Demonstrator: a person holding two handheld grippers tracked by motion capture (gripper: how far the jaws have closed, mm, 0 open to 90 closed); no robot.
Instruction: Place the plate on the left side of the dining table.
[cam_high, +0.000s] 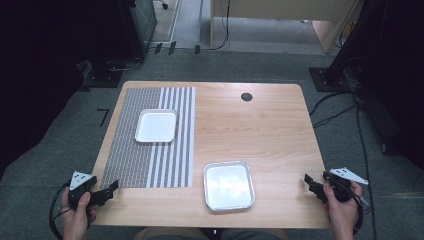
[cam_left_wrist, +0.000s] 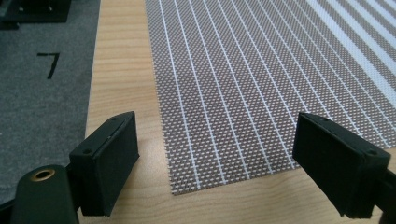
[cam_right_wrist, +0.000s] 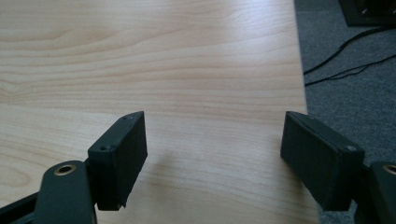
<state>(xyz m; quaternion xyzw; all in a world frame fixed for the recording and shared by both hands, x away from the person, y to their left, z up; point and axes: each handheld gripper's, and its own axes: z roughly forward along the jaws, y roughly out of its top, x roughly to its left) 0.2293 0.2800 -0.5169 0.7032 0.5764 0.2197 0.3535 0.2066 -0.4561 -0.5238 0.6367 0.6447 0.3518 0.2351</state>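
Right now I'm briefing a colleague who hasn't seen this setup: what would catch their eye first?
Probably the two shiny square trays: one sits on the striped placemat at the table's left, the other on bare wood near the front edge. Next, the left gripper and right gripper, held at the table's front corners, both with jaws open and nothing between them.

1. Even overhead light brightens the table (cam_high: 270, 130); the far left and right room corners fall into darkness.
2. Glare whitens the near tray (cam_high: 228, 186).
3. The high view is soft; both gripper views are sharper, with faint shadows beneath the jaws.
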